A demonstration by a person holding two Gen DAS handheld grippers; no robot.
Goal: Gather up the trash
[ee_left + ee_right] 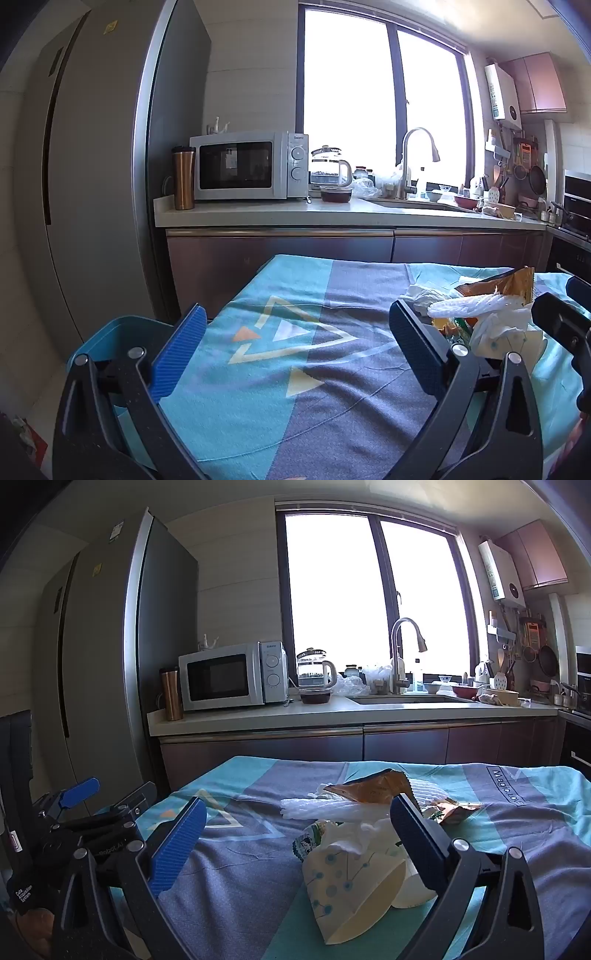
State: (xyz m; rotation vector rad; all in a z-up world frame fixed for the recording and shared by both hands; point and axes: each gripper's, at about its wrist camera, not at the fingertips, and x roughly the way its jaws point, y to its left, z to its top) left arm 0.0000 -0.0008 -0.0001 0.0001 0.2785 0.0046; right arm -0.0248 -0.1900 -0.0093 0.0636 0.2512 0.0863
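A heap of trash lies on the cloth-covered table: a crushed paper cup with blue dots, white foam netting, an orange snack wrapper and crumpled tissue. My right gripper is open, its jaws on either side of the cup, just above the table. My left gripper is open and empty over the bare cloth, left of the heap. The left gripper also shows at the left edge of the right wrist view.
A blue bin stands beside the table's left edge. Beyond the table is a kitchen counter with a microwave, a kettle, a copper mug and a sink. A tall fridge stands at the left.
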